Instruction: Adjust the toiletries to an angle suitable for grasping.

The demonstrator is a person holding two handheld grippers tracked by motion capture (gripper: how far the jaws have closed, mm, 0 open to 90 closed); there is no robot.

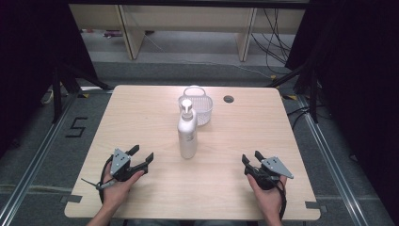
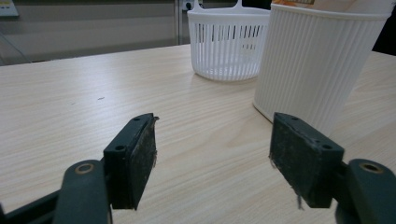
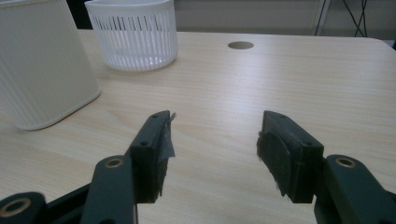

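1. High view: a light wood-grain worktop (image 1: 141, 117) carries a white pump bottle (image 1: 187, 134) standing upright near its centre, pump head at the top.
2. A white slatted basket (image 1: 196, 106) with a loop handle stands just behind the pump bottle, toward 12 o'clock and slightly to 1 o'clock of it; whether the two touch cannot be told from above.
3. A round cable hole (image 1: 228, 99) lies in the worktop at 3 o'clock of the basket, near the far edge.
4. The left gripper (image 1: 142, 159) rests on the worktop at about 8 o'clock of the pump bottle, well apart from it, held in the person's left hand (image 1: 115, 183). Its jaws stand spread, with nothing between them.
5. The right gripper (image 1: 252, 157) rests at about 4 o'clock of the pump bottle, also well apart, held in the right hand (image 1: 268, 190). Its jaws are likewise spread and empty.
6. Left gripper view: the ribbed white body of the pump bottle (image 2: 317, 60) rises at 1 o'clock beyond the jaws, with the basket (image 2: 229, 44) farther off at 12 o'clock; bare worktop (image 2: 93, 102) shows between the pads.
7. Right gripper view: the pump bottle (image 3: 42, 65) stands at 10 o'clock, the basket (image 3: 133, 35) at 11 o'clock, and the cable hole (image 3: 241, 45) at 12 o'clock.
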